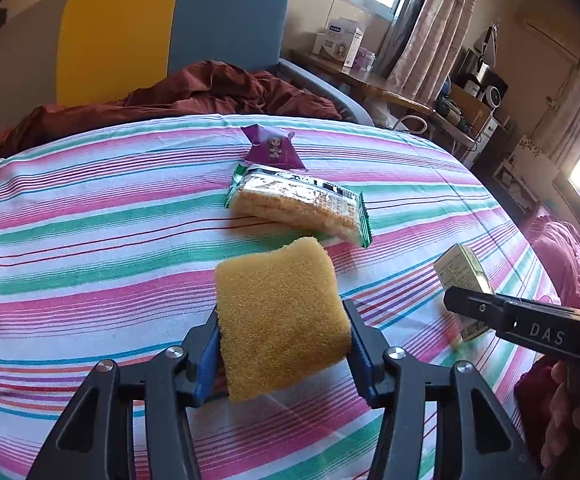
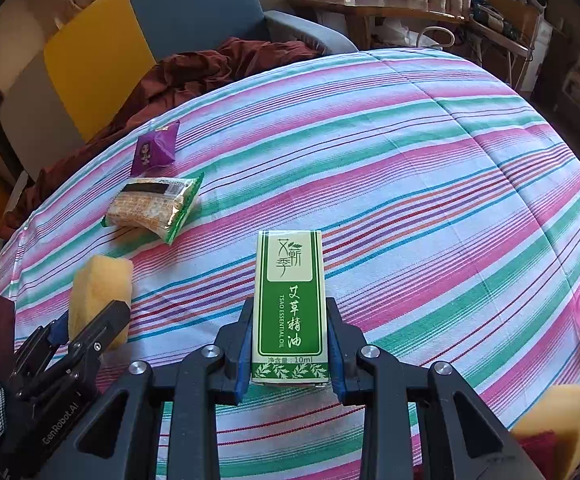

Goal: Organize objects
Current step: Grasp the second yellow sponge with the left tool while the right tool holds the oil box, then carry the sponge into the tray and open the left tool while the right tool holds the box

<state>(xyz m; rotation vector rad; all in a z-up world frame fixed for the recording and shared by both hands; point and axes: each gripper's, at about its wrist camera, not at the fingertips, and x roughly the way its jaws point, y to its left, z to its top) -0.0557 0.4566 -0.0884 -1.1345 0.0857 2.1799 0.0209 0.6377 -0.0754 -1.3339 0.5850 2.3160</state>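
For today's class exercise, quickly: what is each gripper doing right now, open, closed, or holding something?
Left gripper: closed on the yellow sponge.
Right gripper: closed on the green essential oil box.

The bedsheet (image 1: pixel 90 216) is striped in pink, green, white and thin blue and red lines. On it, a yellow-orange sponge (image 1: pixel 280 320) is seen, and behind the sponge a cracker packet (image 1: pixel 297 204) edged in green, clear over tan biscuits. Behind the packet a purple pouch (image 1: pixel 274 148) with a small cartoon figure is shown. Right of the sponge, a box (image 2: pixel 290 304) is printed green and cream with leaf motifs. A rust-red blanket (image 1: pixel 194 92) is bunched against a yellow and blue chair (image 1: pixel 170 32).
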